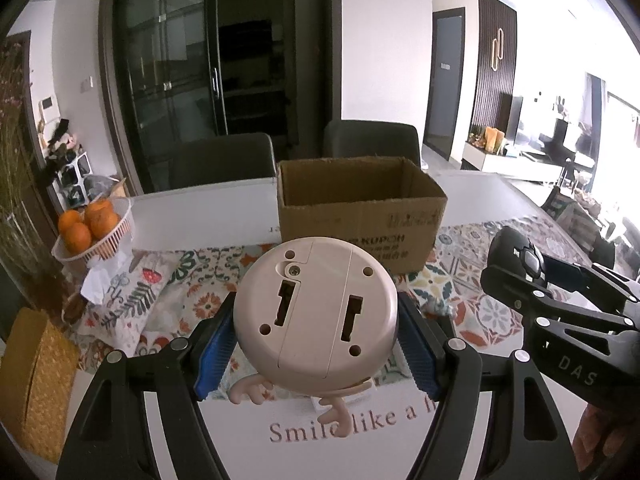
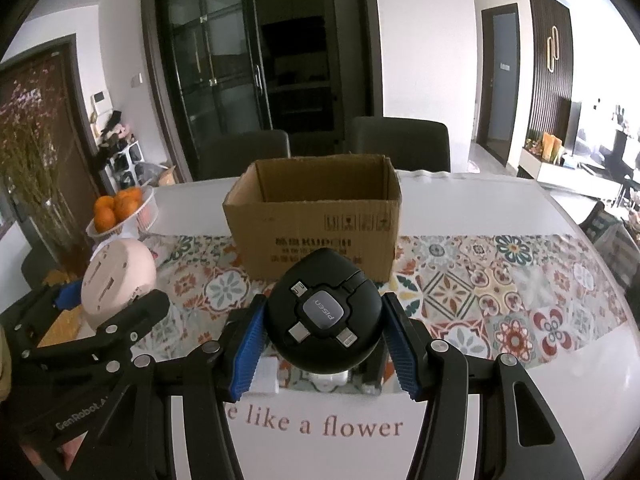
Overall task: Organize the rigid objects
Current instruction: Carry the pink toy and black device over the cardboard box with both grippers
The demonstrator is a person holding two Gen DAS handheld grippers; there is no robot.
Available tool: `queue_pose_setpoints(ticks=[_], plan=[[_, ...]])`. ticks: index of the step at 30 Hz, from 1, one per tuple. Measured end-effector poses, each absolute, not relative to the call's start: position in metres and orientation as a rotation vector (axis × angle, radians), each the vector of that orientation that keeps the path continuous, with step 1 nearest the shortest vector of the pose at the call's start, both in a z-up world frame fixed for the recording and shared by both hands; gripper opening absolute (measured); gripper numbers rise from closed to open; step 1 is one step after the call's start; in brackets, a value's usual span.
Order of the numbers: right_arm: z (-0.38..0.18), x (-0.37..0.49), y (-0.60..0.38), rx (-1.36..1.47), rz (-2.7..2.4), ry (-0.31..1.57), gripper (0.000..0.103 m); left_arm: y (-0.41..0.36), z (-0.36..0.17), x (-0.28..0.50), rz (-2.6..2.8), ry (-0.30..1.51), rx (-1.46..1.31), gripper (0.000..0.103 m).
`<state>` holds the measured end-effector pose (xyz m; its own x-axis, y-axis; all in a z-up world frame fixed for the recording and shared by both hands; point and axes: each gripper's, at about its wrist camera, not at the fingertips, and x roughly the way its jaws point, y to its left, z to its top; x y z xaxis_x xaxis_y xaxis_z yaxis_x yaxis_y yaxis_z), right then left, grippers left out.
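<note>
Left wrist view: the left gripper [image 1: 316,324] pinches a round pink toy [image 1: 315,312], base toward the camera, held above the table with the open cardboard box [image 1: 360,216] straight ahead, slightly right.

Right wrist view: the right gripper [image 2: 324,328] clamps a black cable reel [image 2: 323,312]; the box [image 2: 316,216] stands directly beyond its fingers, seemingly nearer this hand.

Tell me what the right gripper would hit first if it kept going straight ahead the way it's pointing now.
Probably the cardboard box: its printed front wall stands directly ahead of the right gripper, which holds the black Pisen cable hub. The gap is hard to judge.
</note>
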<state>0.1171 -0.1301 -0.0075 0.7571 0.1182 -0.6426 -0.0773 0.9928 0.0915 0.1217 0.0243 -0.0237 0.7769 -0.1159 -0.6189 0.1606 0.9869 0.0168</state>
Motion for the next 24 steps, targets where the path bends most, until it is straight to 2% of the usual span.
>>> queue_pose_setpoints(ticks=[16,24], plan=[[0.032,0.179,-0.133,0.06,0.092,0.621,0.057,0.018,0.02,0.188,-0.112,0.563,0.078,0.074],[0.039,0.216,-0.14,0.073,0.087,0.639,0.057,0.01,0.029,0.225,-0.121,0.565,0.087,0.074]])
